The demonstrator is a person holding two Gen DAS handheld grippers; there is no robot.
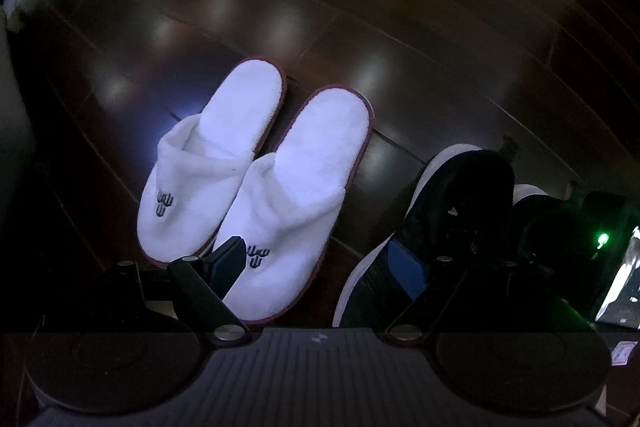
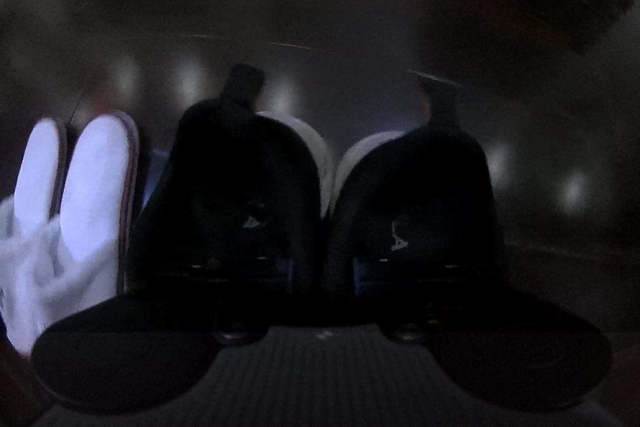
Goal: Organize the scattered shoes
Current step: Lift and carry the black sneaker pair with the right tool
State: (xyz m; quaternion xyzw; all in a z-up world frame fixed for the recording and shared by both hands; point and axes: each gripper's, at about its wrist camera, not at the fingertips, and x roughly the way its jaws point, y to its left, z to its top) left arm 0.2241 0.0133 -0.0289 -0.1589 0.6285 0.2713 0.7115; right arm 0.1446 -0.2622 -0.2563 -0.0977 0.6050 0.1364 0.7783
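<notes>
In the left wrist view, two white slippers [image 1: 248, 187] are seen side by side on the dark floor [image 1: 360, 7], toes alike, with two black sneakers [image 2: 312, 211] paired just beside them, as sorting would leave them. The left gripper [image 1: 336, 259] is spread apart and empty; the state of the right gripper [image 2: 320, 307] cannot be told.
</notes>
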